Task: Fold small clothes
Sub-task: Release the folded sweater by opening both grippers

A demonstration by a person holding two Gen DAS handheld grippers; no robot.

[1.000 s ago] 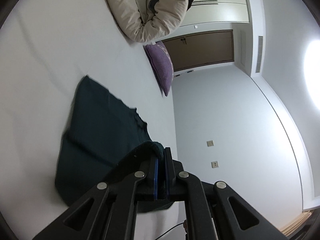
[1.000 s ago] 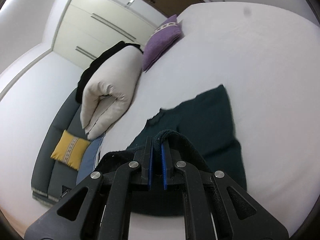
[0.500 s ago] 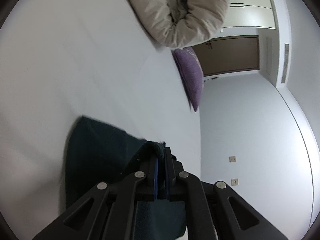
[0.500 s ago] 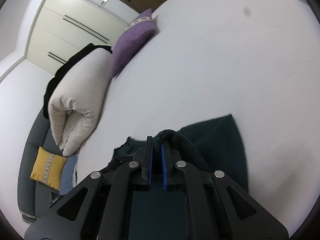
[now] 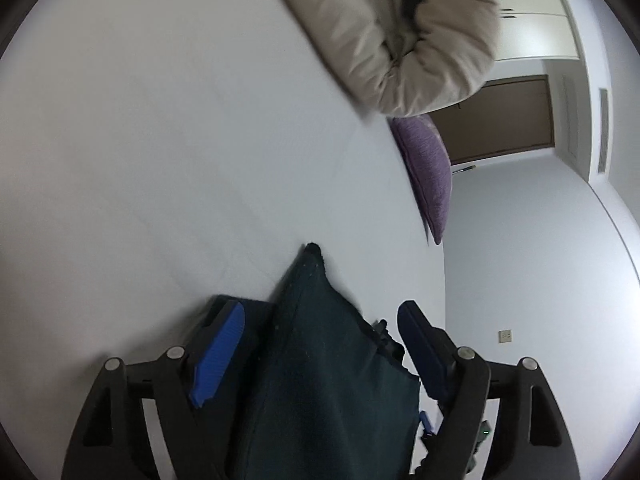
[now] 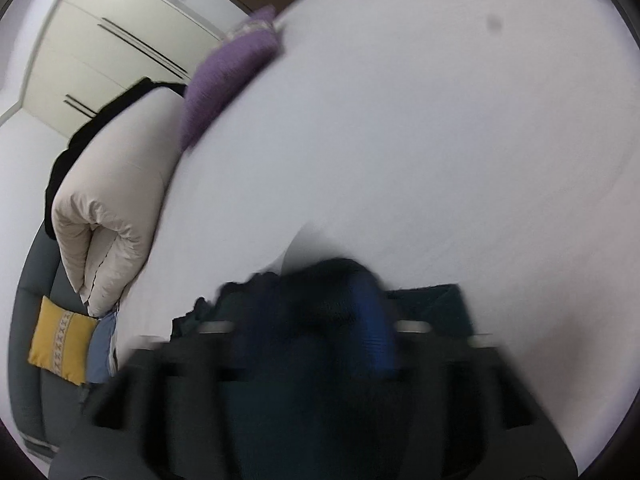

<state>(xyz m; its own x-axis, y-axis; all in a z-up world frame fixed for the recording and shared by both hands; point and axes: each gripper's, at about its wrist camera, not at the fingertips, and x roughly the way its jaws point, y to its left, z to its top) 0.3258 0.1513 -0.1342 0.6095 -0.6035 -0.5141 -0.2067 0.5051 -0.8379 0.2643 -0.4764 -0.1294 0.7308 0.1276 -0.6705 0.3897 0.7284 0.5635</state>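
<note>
Your left tongs [image 5: 320, 340] have sprung wide apart since half a second ago, letting go of the dark green garment [image 5: 324, 380], which is now lying loose between the blue pads [image 5: 218, 352] without touching them. You are holding your right tongs [image 6: 316, 320] over the same garment [image 6: 436, 304], but motion blur is hiding whether they are gripping it. Beyond, the garment is resting on the white bed [image 5: 160, 140], with a beige duvet [image 5: 400, 32] and purple cushion [image 5: 428, 168] lying farther off.
</note>
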